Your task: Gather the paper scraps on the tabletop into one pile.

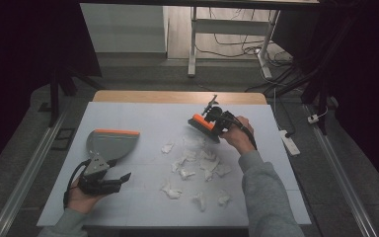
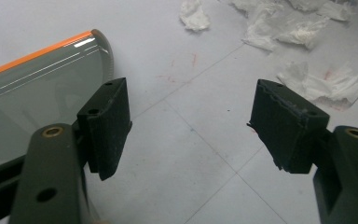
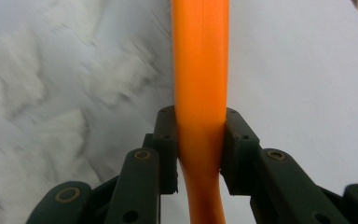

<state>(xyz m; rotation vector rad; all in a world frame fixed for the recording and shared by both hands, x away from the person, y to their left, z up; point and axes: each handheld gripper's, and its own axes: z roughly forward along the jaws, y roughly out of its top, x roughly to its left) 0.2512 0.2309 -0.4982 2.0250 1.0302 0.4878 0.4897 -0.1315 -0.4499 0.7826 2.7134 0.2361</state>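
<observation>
1. Hand brush: orange back, bristles down on the grey table mat, at about 1 o'clock from the mat's centre, just beyond the far edge of the paper litter. The right gripper view shows its orange handle running straight up between the jaws.
2. Right gripper: jaws clamped tight on the handle, pads pressing both sides. Judged reason: a firm hold lets the bristles be dragged toward the pan without the brush twisting.
3. Torn tissue scraps: scattered white pieces from the centre toward 5 o'clock, lying apart from one another. Blur in the right gripper view suggests a sweep under way.
4. Dustpan: grey, orange lip, at 9 o'clock, well apart from the scraps. Its mouth appears to face the far side, so it probably needs turning toward the scraps.
5. Left gripper: jaws spread wide, nothing between the pads; the pan lies just beside the left pad. Judged: standing ready to steady the pan.
</observation>
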